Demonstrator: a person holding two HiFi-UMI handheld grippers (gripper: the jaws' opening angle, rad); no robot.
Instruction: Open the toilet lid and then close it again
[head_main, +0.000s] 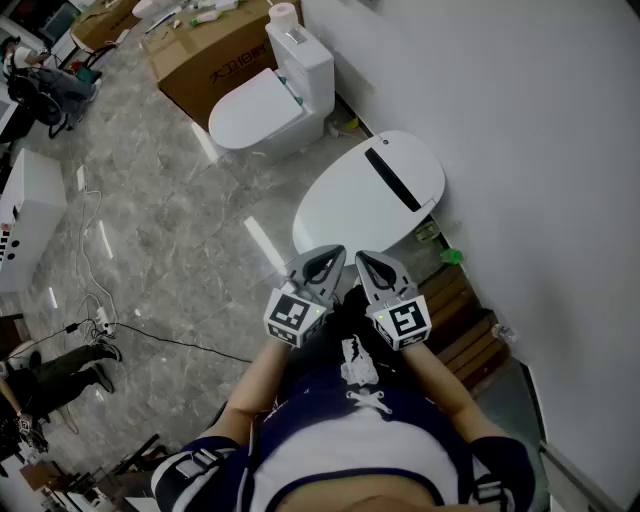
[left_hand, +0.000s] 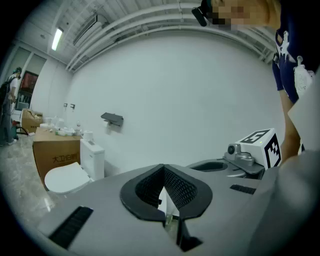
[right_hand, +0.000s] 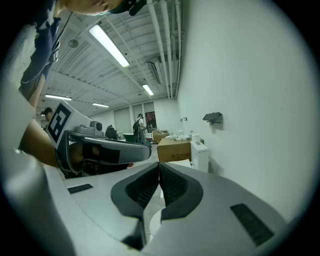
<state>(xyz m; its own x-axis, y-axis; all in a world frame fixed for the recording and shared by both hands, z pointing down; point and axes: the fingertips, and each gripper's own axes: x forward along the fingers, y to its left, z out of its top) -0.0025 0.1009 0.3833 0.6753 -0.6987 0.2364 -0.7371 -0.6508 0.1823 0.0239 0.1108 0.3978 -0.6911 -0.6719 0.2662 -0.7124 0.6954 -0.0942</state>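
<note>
The toilet lid (head_main: 372, 193) lies shut on the nearer of two toilets, the farther toilet (head_main: 262, 108) beside one cardboard box (head_main: 215, 60), with my left tongs (head_main: 322, 264) and right tongs (head_main: 374, 268) near its front edge, both fully closed and empty.

- Head view: high above the person's torso, aimed steeply down at the left hand-held gripper (head_main: 330, 258), the right hand-held gripper (head_main: 372, 265), the near toilet lid (head_main: 360, 195) and the floor (head_main: 170, 250).
- Left gripper view: low, close behind its own jaws, facing the white wall (left_hand: 175, 100).
- Right gripper view: similar height, looking along that wall down the room.
- All three share: far toilet (head_main: 255, 110), cardboard box (head_main: 215, 55).
</note>
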